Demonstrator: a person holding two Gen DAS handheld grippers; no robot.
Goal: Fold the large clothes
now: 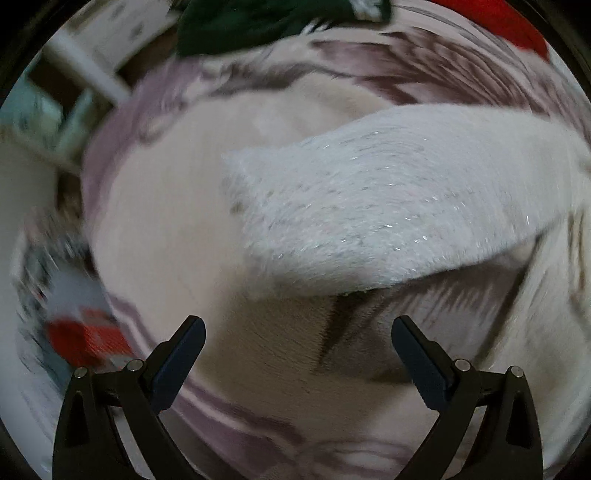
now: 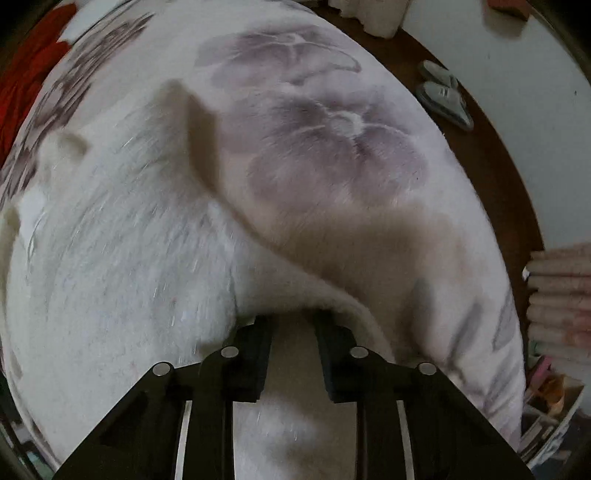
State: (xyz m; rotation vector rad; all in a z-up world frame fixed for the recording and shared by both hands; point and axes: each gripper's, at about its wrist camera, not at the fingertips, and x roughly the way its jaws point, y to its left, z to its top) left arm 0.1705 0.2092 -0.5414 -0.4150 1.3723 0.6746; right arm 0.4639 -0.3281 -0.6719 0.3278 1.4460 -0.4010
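Note:
A fluffy white garment with silver threads (image 1: 388, 206) hangs in the air above a floral bedspread (image 1: 166, 221). My left gripper (image 1: 297, 328) is open and empty, below the garment's hanging end. In the right wrist view the same white garment (image 2: 122, 266) drapes to the left. My right gripper (image 2: 291, 325) is shut on its edge, with fabric bunched between the fingers (image 2: 255, 354). The bedspread (image 2: 332, 147) lies beneath. Both views are blurred by motion.
A dark green garment (image 1: 258, 22) and a red one (image 1: 498, 22) lie at the bed's far side. A red box (image 1: 85, 339) sits left of the bed. Slippers (image 2: 443, 96) lie on the brown floor, and stacked pink towels (image 2: 561, 295) stand at right.

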